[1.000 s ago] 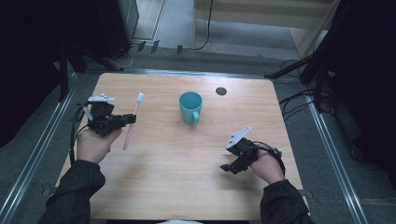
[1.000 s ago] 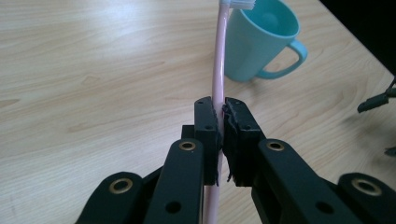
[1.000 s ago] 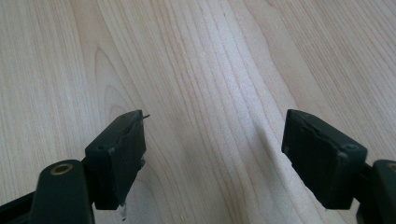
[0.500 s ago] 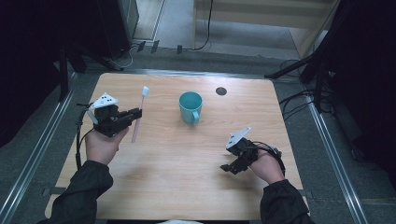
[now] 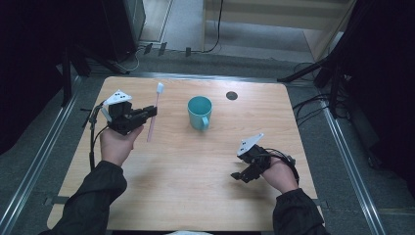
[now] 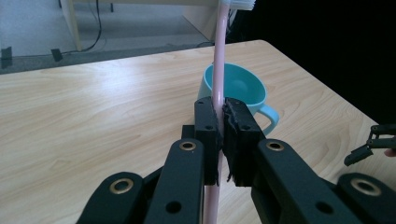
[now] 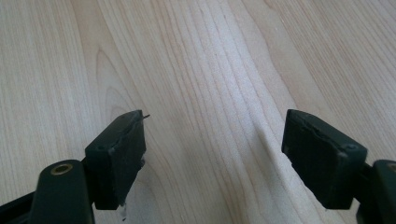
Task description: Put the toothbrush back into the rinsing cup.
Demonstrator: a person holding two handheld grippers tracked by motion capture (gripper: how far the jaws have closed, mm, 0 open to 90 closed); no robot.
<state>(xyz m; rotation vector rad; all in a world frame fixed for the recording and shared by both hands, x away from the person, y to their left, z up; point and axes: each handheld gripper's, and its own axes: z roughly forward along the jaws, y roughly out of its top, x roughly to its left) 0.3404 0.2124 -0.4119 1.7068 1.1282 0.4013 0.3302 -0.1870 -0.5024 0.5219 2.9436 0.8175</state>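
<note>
A pink plastic toothbrush (image 5: 152,117) stands left of the teal ceramic mug (image 5: 199,112) on the wooden table (image 5: 195,191); a small dark round disc (image 5: 231,95) lies behind and right of the mug.

The right gripper (image 7: 212,154) hangs close over the pale wooden table (image 7: 196,56), its two black jaws standing wide apart with only bare wood grain between them.

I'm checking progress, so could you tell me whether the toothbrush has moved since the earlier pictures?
Yes. The toothbrush, clamped in the left claw, has shifted rightward toward the teal cup.
</note>
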